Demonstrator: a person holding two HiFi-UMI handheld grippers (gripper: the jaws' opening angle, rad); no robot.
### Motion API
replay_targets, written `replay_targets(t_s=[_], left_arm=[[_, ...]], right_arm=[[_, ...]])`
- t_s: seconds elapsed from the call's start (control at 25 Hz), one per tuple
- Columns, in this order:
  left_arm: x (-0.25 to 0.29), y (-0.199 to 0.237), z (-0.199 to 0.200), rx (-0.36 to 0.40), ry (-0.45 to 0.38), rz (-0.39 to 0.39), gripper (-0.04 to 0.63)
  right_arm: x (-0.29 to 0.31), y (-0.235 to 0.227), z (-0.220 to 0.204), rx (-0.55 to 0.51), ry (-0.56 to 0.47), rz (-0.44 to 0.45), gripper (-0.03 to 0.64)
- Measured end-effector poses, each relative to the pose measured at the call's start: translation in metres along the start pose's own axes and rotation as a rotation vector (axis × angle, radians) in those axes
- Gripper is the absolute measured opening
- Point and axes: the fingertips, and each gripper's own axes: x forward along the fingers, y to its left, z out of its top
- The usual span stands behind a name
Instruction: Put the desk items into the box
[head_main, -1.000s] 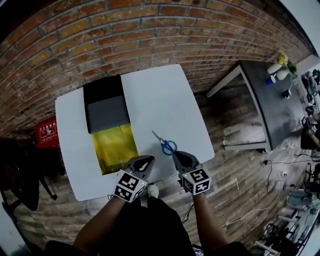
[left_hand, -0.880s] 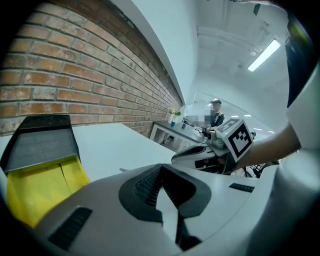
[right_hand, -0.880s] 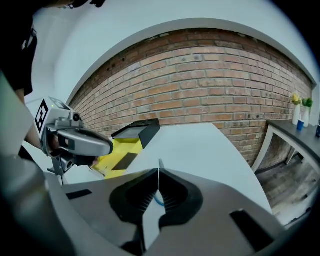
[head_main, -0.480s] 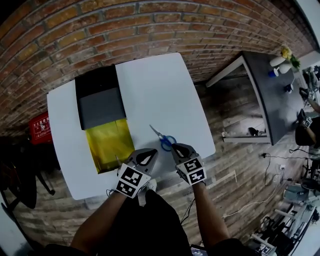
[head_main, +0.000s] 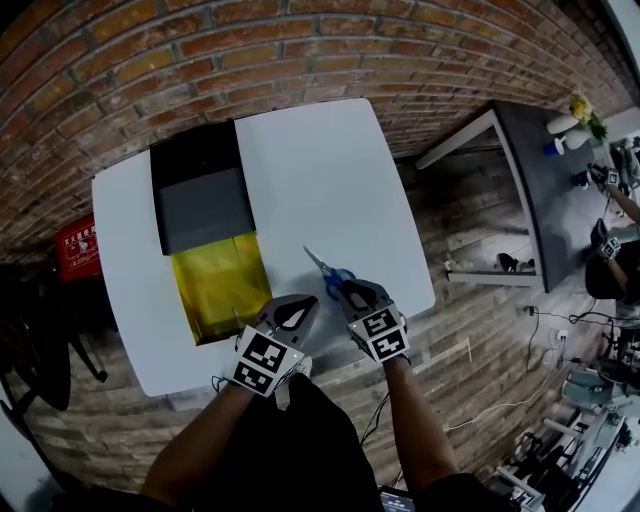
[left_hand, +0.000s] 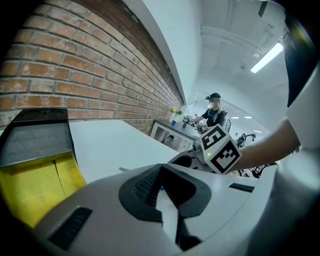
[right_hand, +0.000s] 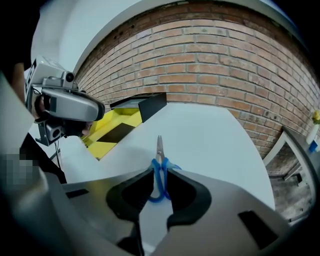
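All three views bow hard at the edges: the brick courses (head_main: 300, 60) curve into arcs and the corners fall to black. The head view is lit softly and evenly, and the white surface (head_main: 320, 190) is bright without glare. In the left gripper view a ceiling strip light (left_hand: 268, 56) burns out and the far room looks hazy. The left claw (left_hand: 163, 166) and right claw (right_hand: 160, 172) loom soft near the lens, while the scissors (right_hand: 159, 150) stay fairly crisp.

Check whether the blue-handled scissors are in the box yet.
Out: the blue-handled scissors lie on the white table, beside the yellow-lined box.
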Motion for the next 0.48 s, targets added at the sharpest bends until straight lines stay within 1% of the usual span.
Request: replay_targets(t_s=[0.16,0.48], left_arm=[[-0.002,0.004,-0.004,-0.01,0.008,0.004,0.014],[-0.004,0.011,-0.001,-0.014,0.001,0.01,0.014]], right_arm=[[0.007,-0.001,-0.003,-0.018,0.031,0.005,0.094],[0.016,-0.003,-0.007,-0.053,0.086,0.024,0.107]])
